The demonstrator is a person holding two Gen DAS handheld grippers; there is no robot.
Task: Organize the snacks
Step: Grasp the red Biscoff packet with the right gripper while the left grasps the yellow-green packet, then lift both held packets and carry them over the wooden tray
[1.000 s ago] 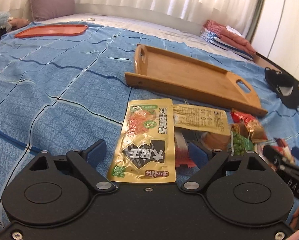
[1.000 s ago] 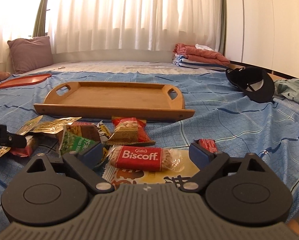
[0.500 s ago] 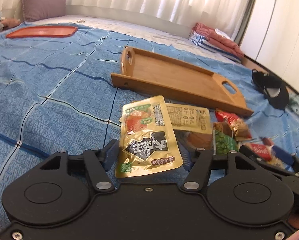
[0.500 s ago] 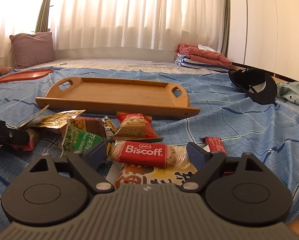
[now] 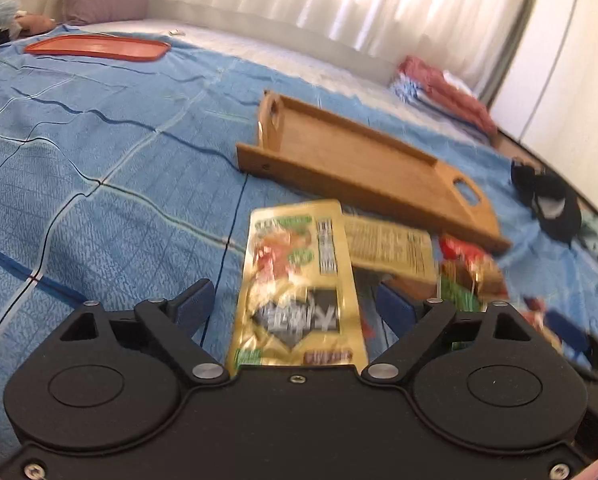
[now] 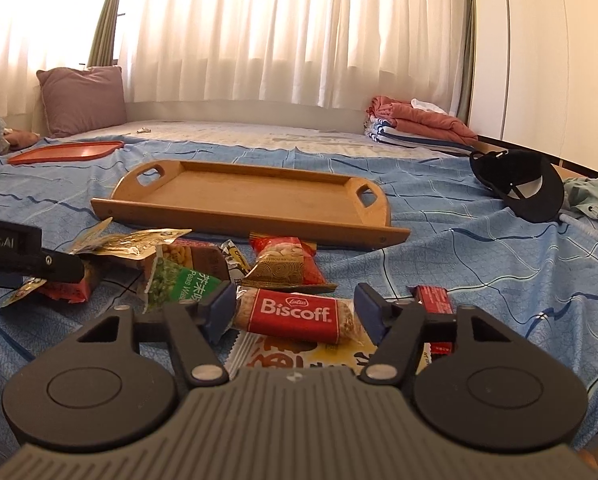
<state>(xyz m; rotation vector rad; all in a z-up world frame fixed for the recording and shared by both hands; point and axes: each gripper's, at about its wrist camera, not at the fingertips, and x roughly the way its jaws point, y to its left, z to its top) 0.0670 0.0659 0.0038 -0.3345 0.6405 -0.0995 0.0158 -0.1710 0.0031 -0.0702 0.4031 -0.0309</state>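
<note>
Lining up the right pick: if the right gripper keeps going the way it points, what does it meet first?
Most likely the Biscoff pack, lying crosswise between the right gripper's closing jaws, atop a yellow packet. Past it sits a red-and-gold packet, then the tray. Depth is hard to judge.

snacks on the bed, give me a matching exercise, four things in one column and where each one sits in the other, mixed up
Things:
1. Biscoff packet
2. gold pouch
3. wooden tray
4. orange lid

Places:
A. far left, near the pillow
B. between the left gripper's fingers
C. between the right gripper's fingers
D. empty, just beyond the snack pile

Pairs: 1-C, 2-B, 3-D, 4-A
</note>
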